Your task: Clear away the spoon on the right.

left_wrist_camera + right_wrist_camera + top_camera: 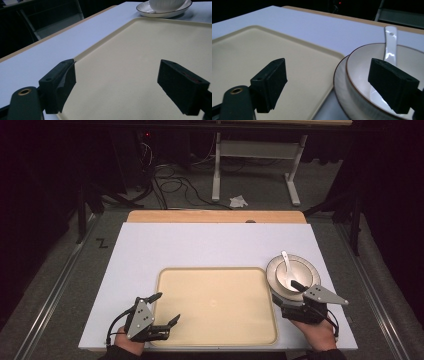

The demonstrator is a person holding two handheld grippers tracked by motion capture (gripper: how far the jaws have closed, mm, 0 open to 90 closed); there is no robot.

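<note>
We see the cream tray (215,307) bare, with open white table (200,245) beyond it. Our right gripper (292,292) hangs open over the near rim of the bowl (295,277), gripping nothing; the bowl sits on a plate (311,265) just right of the tray, a spoon (286,262) inside. Our left gripper (167,307) gapes wide over the tray's near-left corner, empty.

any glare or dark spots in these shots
High view: floor and edges dark, table evenly lit, faint bright spot mid tray. Right gripper view: glare streak on the spoon, bowl softly shaded. Left gripper view: dim background, near jaws slightly blurred.
</note>
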